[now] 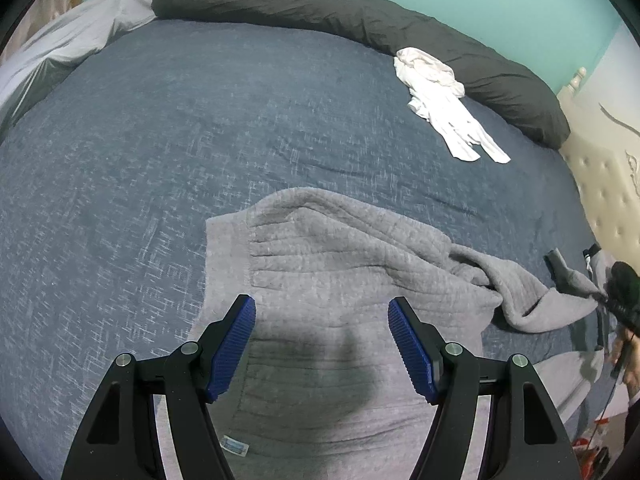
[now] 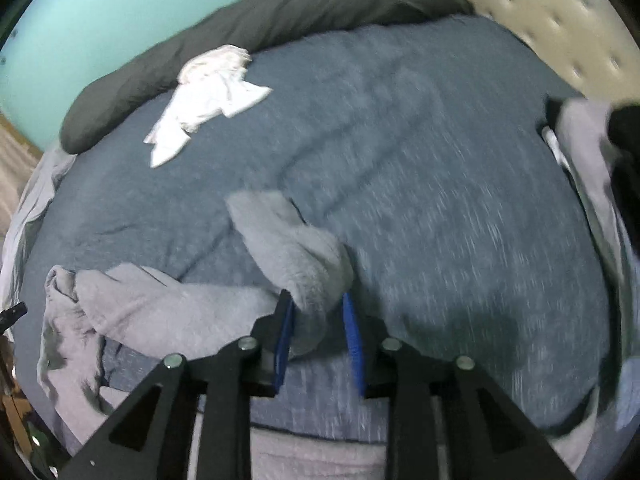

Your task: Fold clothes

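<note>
Right gripper (image 2: 316, 316) pinches a sleeve end of my grey fleece top (image 1: 340, 264); left gripper (image 1: 322, 316) hangs wide above its body, spread on the bed (image 1: 120, 140). Soft, limp, light; I'd judge hems and corners grip best.

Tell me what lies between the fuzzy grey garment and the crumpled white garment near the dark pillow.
Only bare blue-grey bedspread separates the fuzzy grey garment from the crumpled white garment; the left wrist view shows this clearly.

Sweater (image 1: 340, 280) on the bed (image 1: 160, 160); white garment (image 1: 440, 100) beyond it, against the bolster (image 1: 320, 8)
</note>
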### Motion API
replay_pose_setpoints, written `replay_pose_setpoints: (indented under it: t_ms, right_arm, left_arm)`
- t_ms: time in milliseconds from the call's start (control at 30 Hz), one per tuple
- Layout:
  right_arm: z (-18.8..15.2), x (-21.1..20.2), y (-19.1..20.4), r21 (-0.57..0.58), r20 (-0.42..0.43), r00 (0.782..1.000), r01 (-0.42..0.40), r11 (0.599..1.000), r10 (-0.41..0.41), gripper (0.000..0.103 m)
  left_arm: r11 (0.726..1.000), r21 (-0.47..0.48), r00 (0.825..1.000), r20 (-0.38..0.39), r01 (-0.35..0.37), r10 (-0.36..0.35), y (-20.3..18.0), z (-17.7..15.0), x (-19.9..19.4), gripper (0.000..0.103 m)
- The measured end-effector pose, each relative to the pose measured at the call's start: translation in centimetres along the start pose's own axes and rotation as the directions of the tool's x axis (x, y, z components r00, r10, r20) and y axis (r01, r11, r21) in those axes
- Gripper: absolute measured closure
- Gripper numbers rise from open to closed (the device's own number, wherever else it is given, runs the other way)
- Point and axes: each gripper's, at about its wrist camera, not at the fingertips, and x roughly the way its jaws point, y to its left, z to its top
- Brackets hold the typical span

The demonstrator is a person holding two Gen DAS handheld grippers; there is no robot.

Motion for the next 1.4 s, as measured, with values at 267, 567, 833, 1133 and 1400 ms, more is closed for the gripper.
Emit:
replay_pose_setpoints:
  t_ms: [267, 567, 833, 1133, 1400]
  right_arm:
    - [3.7, 2.0, 4.6, -0.112, -0.040, 0.999, -0.031, 0.993, 0.026, 0.053]
    - [2.1, 10.7, 8.8, -0.320, -0.215, 0.961, 0.096, 0.943, -0.171, 0.053]
    - [2.1, 11.3, 7.6, -0.324, -0.177, 0.965, 0.130, 0.937, -0.195, 0.094]
    - [6.1, 1.5, 1.0, -0.075, 0.090, 0.992, 0.095, 0.993, -0.088, 0.097]
    - [7.6, -6.5, -9.4, 0.213, 0.261, 0.953, 0.095, 0.972, -0.151, 0.099]
  left_arm:
    - [1.000, 0.009, 1.000, -0.001, 0.000, 0.000, 0.0, 0.1, 0.1, 0.030]
    - [1.000, -0.001, 1.000, -0.019, -0.001, 0.001, 0.5, -0.4, 0.9, 0.030]
    - [1.000, -0.014, 0.999, -0.028, -0.018, 0.018, 1.0, -0.5, 1.3, 0.030]
    - [1.000, 0.002, 1.000, -0.020, -0.016, 0.016, -0.3, -0.1, 0.4, 0.030]
    - [1.000, 0.011, 1.000, -0.025, -0.015, 0.015, -1.9, 0.0, 0.5, 0.030]
